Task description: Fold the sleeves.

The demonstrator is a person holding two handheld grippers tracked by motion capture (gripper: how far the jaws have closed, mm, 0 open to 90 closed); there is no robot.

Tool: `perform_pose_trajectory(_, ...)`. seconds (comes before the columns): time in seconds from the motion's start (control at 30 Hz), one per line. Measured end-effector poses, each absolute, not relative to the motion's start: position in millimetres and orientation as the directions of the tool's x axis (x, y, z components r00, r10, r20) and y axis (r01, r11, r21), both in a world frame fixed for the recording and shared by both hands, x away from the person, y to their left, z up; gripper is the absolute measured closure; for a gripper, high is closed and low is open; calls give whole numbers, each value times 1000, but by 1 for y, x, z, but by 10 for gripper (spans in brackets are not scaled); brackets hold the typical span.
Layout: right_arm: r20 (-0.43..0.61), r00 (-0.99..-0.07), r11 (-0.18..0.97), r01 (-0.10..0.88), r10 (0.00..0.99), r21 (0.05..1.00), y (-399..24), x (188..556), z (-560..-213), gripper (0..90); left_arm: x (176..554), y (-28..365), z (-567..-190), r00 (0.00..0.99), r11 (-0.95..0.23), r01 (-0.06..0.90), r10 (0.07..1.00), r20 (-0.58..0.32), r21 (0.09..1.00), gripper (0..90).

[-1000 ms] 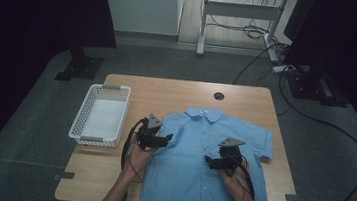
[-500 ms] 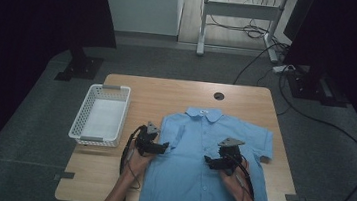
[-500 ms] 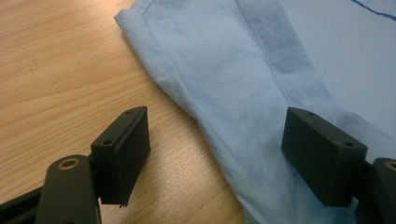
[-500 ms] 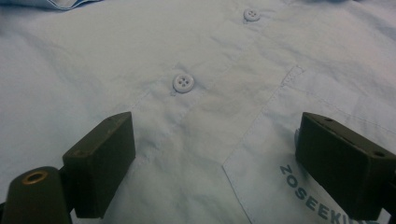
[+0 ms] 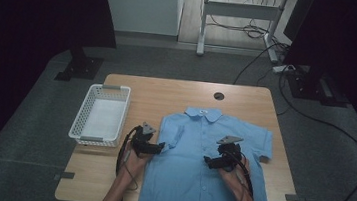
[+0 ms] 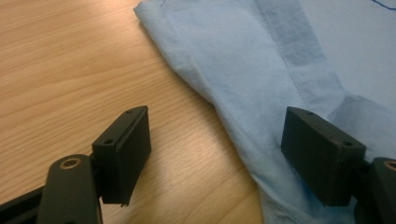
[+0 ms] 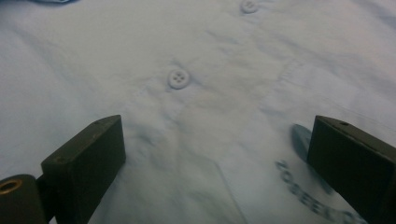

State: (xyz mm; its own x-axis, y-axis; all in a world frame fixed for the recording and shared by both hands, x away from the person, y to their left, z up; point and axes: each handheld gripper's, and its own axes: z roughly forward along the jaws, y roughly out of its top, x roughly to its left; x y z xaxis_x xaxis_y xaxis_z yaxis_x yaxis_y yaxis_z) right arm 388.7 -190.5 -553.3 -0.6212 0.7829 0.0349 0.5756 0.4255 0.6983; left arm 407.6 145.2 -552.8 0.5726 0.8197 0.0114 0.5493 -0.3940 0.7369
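Blue shirt spread flat at table's near edge, right of white basket. Left gripper agape over shirt's left hem; right gripper, jaws just widened, empty above placket.

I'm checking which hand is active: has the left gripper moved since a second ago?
Yes. The left gripper has slid toward the person along the shirt's left edge, away from the white basket's far end.

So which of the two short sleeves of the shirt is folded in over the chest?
The sleeve beside the left gripper is folded in over the chest; the other sleeve, beyond the right gripper, lies spread out flat.
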Motion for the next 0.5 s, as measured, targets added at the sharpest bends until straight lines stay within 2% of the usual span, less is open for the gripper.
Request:
perform_pose_trajectory(0.33, 19, -577, 377, 557, 817, 740, -226, 393, -528, 50, 408, 165, -552, 562, -388, 555, 827, 13, 736, 235)
perform_pose_trajectory(0.5, 6, -533, 342, 553, 846, 760, -251, 399, -514, 76, 408, 172, -552, 576, -396, 544, 817, 14, 740, 277)
